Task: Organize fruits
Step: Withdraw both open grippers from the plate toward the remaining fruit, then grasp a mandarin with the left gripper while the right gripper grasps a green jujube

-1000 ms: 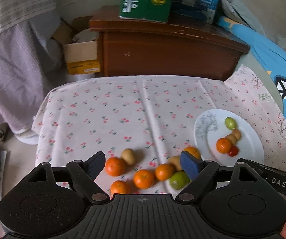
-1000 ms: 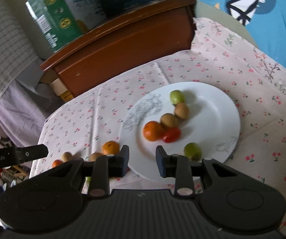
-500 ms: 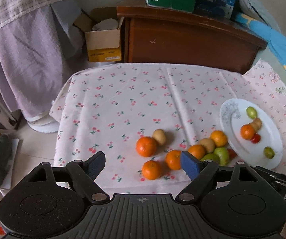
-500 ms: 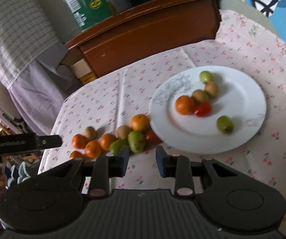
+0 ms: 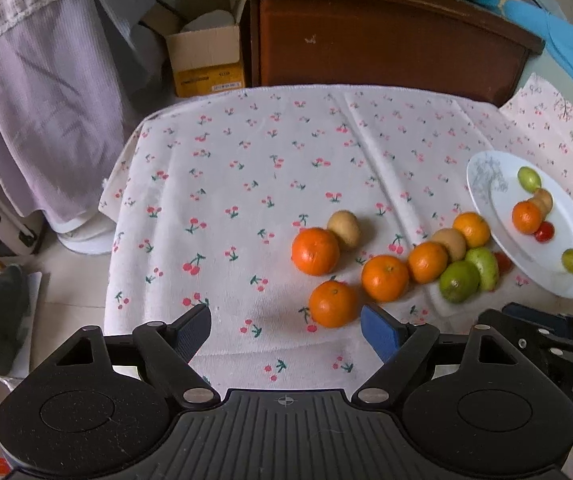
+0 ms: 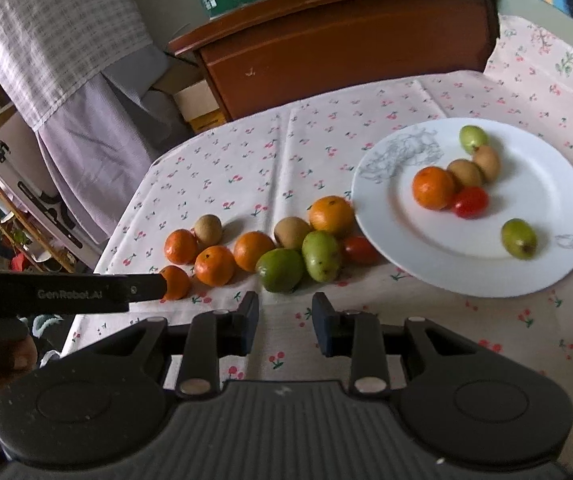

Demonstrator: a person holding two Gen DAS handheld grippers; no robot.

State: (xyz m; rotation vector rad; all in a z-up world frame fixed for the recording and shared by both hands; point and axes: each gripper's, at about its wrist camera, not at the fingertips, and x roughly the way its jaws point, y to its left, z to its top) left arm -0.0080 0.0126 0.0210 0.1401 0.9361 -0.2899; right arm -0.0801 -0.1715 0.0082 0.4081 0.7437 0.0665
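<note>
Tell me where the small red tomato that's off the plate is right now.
In the right wrist view, the small red tomato lies on the cherry-print tablecloth, tucked against the near-left rim of the white plate, just right of the speckled green fruit.

Left wrist view: we look forward and steeply down over the left gripper onto the cherry-print cloth, plate far right. Right wrist view: over the right gripper, nearer the plate. We see the fruit row in both.
</note>
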